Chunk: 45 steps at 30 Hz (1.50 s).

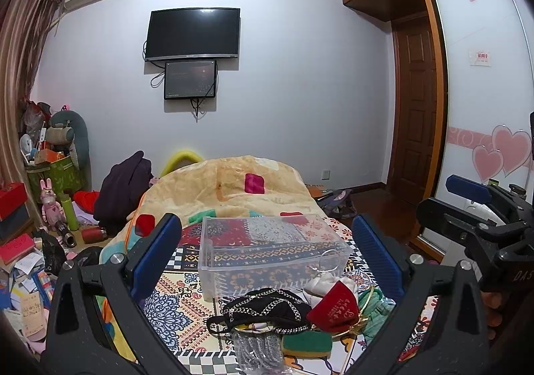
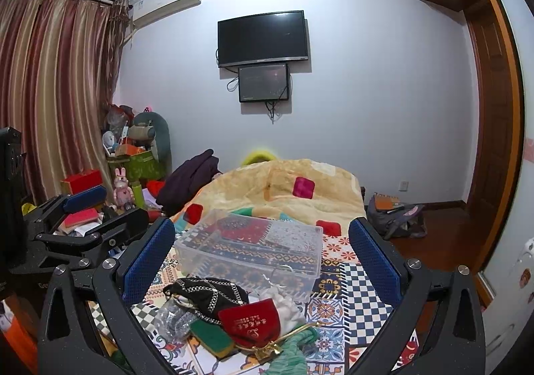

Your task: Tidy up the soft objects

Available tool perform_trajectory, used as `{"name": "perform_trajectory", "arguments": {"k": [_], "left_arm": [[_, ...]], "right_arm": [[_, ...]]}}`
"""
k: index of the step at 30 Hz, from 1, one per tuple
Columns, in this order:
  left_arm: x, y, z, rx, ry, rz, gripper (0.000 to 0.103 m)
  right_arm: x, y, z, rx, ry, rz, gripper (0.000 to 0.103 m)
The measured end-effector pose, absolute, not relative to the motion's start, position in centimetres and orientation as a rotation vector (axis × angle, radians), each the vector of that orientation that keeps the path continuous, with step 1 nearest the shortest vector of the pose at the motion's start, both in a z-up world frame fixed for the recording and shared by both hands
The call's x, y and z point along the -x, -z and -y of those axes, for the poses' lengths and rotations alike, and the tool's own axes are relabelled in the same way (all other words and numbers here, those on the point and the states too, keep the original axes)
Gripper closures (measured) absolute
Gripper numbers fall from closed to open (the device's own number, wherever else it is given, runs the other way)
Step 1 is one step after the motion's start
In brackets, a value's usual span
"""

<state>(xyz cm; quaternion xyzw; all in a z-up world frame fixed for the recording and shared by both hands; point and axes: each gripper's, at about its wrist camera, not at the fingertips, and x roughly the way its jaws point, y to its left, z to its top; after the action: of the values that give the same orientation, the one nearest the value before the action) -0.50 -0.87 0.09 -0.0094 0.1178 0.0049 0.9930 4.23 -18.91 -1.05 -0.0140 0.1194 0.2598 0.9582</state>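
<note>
A pile of soft things lies on the patterned bed cover in front of a clear plastic box. It holds a black chain-trimmed pouch, a red drawstring pouch, a white soft item, a green sponge and a teal knit piece. My left gripper is open and empty above the pile. My right gripper is open and empty too; it also shows in the left wrist view.
A beige quilt is heaped behind the box. A dark garment lies at the bed's left. Clutter and boxes fill the floor at left. A bag sits on the floor at right near the wardrobe.
</note>
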Motion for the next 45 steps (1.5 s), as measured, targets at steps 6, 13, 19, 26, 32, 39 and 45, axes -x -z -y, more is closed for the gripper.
{"name": "perform_trajectory", "arguments": {"k": [6, 13, 19, 26, 32, 39, 45], "left_arm": [[0.49, -0.09, 0.95, 0.021, -0.01, -0.239, 0.0], [0.45, -0.05, 0.94, 0.025, -0.007, -0.242, 0.0], [0.43, -0.09, 0.9, 0.026, -0.006, -0.244, 0.0], [0.4, -0.11, 0.95, 0.026, -0.006, -0.244, 0.0], [0.48, -0.06, 0.85, 0.029, -0.003, -0.246, 0.0], [0.48, -0.11, 0.81, 0.029, -0.003, -0.245, 0.0], [0.56, -0.14, 0.81, 0.027, -0.003, -0.244, 0.0]], "right_arm": [[-4.23, 0.94, 18.85, 0.027, -0.527, -0.241, 0.0], [-4.05, 1.05, 18.75, 0.027, -0.527, -0.24, 0.0], [-4.02, 1.02, 18.67, 0.024, -0.528, -0.241, 0.0], [-3.89, 0.98, 18.5, 0.023, -0.53, -0.238, 0.0], [-3.86, 1.08, 18.47, 0.021, -0.531, -0.237, 0.0], [-3.84, 1.11, 18.51, 0.018, -0.533, -0.236, 0.0], [-3.8, 1.13, 18.44, 0.018, -0.533, -0.236, 0.0]]}}
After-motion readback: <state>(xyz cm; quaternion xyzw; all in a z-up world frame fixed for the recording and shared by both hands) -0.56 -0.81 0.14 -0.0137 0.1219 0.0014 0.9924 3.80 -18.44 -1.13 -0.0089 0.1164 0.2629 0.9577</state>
